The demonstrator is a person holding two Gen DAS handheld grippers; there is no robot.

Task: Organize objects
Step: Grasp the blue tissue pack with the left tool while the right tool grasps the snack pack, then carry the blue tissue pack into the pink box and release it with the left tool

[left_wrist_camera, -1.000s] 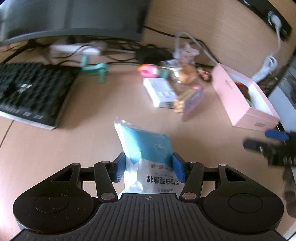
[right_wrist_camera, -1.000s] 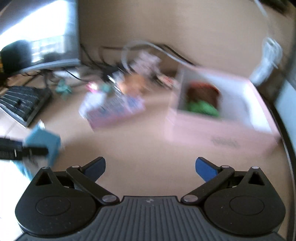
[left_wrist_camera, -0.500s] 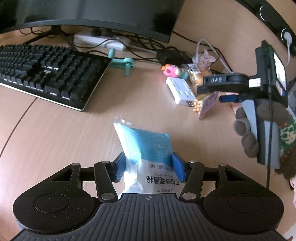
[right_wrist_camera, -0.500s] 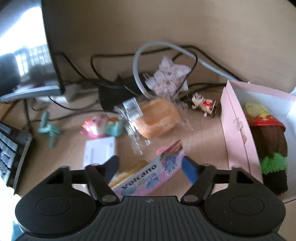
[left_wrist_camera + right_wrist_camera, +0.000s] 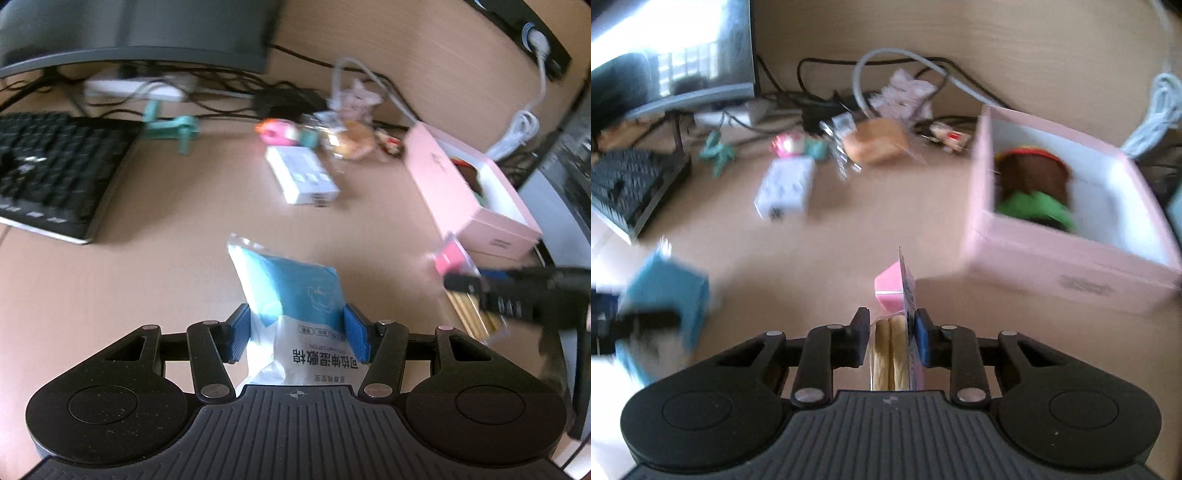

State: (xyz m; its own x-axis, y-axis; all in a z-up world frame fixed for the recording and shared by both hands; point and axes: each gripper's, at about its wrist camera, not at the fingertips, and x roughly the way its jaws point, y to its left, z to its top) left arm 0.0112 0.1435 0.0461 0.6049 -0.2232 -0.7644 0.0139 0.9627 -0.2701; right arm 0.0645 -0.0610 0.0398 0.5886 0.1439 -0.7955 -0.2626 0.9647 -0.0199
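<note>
The left gripper [image 5: 297, 338] was clamped on a blue and white packet [image 5: 295, 306], its blue pads pressed against both sides, the packet held up above the worktop [image 5: 166, 266]. Over on the right, the right gripper [image 5: 891, 338] had its fingers closed narrowly on a pink snack pack [image 5: 895, 325] with pale biscuit sticks showing between them, lifted clear of the wood. Ahead and to the right sat the pink box [image 5: 1052, 258], open at the top, a brown and green thing inside it. Farther back lay a white box [image 5: 785, 188], a wrapped bun [image 5: 877, 146] and a small pink toy [image 5: 786, 146], all near each other, with the keyboard [image 5: 48, 170] off to the left. Both views were blurred.
</note>
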